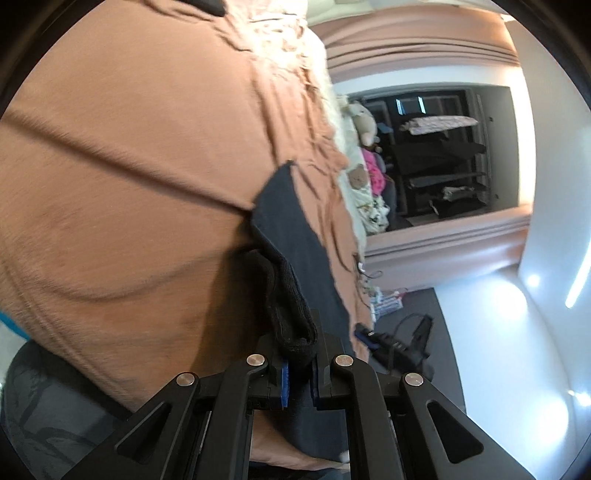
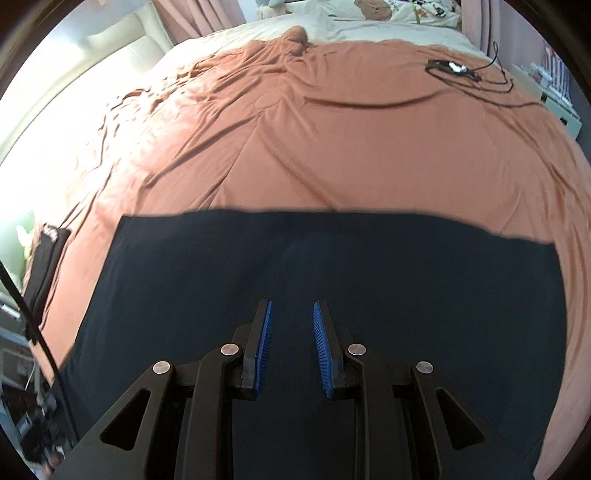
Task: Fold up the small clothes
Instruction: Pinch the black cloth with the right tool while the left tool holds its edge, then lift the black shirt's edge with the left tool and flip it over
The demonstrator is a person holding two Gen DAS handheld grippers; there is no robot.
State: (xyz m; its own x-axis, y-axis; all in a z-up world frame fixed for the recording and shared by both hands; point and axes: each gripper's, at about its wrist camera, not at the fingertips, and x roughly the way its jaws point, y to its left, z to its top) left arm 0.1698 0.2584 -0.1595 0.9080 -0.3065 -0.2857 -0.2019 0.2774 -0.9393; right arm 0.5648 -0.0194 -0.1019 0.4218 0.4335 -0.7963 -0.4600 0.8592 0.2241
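With the left gripper (image 1: pixel 297 363) closed on the black waistband (image 1: pixel 291 314) of the dark garment (image 2: pixel 314 280), which lay flat on the near part of the orange bedspread (image 2: pixel 295 140), and the right gripper (image 2: pixel 292 343) open and empty above it, the fold was best carried over slowly, keeping the edges aligned.

Location: home bedroom. Indicators: bed (image 2: pixel 295 122) under rust-orange cover (frame centre), curtains (image 2: pixel 192 18) at upper left, open wardrobe (image 1: pixel 443 155) at upper right, pillows (image 2: pixel 406 11) along top edge.

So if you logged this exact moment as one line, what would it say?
task: fold small clothes | left claw: shut on black garment edge | right claw: open above garment, holding nothing | surface: orange bedspread
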